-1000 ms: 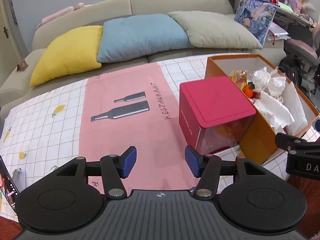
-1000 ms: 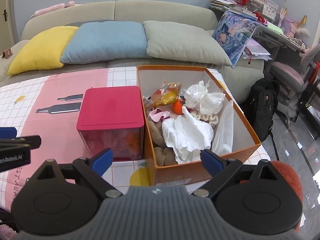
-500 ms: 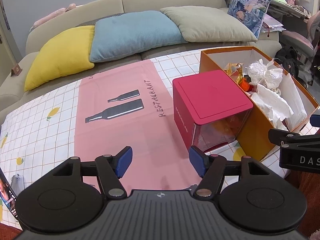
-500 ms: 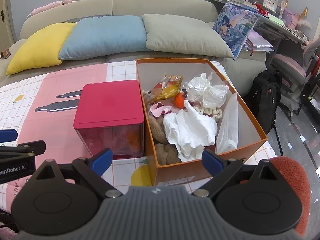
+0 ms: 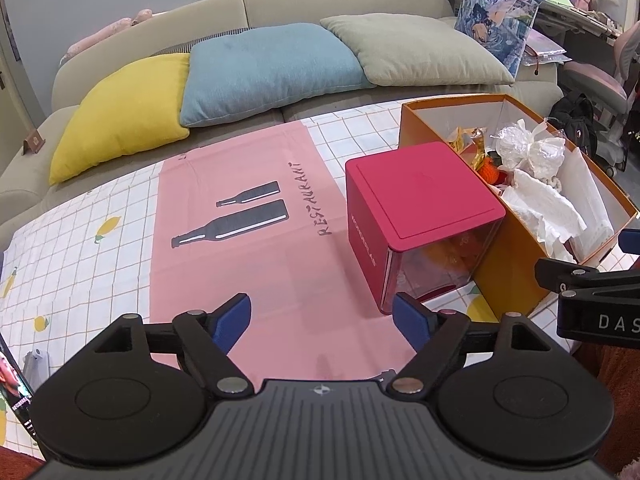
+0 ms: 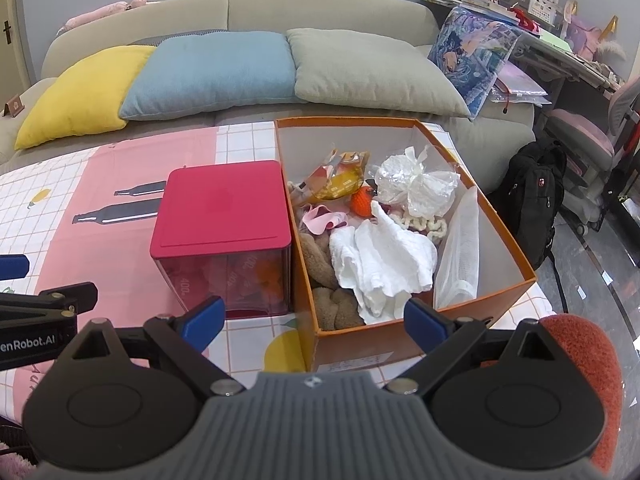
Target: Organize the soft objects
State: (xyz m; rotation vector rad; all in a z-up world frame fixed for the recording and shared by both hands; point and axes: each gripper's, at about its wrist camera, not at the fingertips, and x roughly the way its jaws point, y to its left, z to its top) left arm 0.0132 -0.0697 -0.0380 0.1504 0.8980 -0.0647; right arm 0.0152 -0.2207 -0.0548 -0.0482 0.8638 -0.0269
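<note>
An orange cardboard box (image 6: 504, 236) holds several soft things: a white cloth (image 6: 384, 260), a brown plush (image 6: 320, 256), a pink cloth (image 6: 322, 218), an orange knitted ball (image 6: 362, 202) and clear wrapping (image 6: 416, 184). A red-lidded storage box (image 6: 224, 216) with see-through walls stands against its left side; it also shows in the left wrist view (image 5: 420, 208). My right gripper (image 6: 316, 322) is open and empty, just before the orange box's near wall. My left gripper (image 5: 322, 318) is open and empty over the pink tablecloth, left of the red box.
The table has a checked cloth with a pink "RESTAURANT" panel (image 5: 240, 216). A sofa with yellow (image 5: 120, 108), blue (image 5: 268, 64) and grey-green (image 5: 416, 48) cushions stands behind. A black backpack (image 6: 528, 200) lies on the floor at the right. A phone (image 5: 12, 376) sits at the far left edge.
Both grippers have drawn back and risen a little, so the boxes sit farther off. The left gripper's jaws have opened wider. Nothing on the table has moved.
</note>
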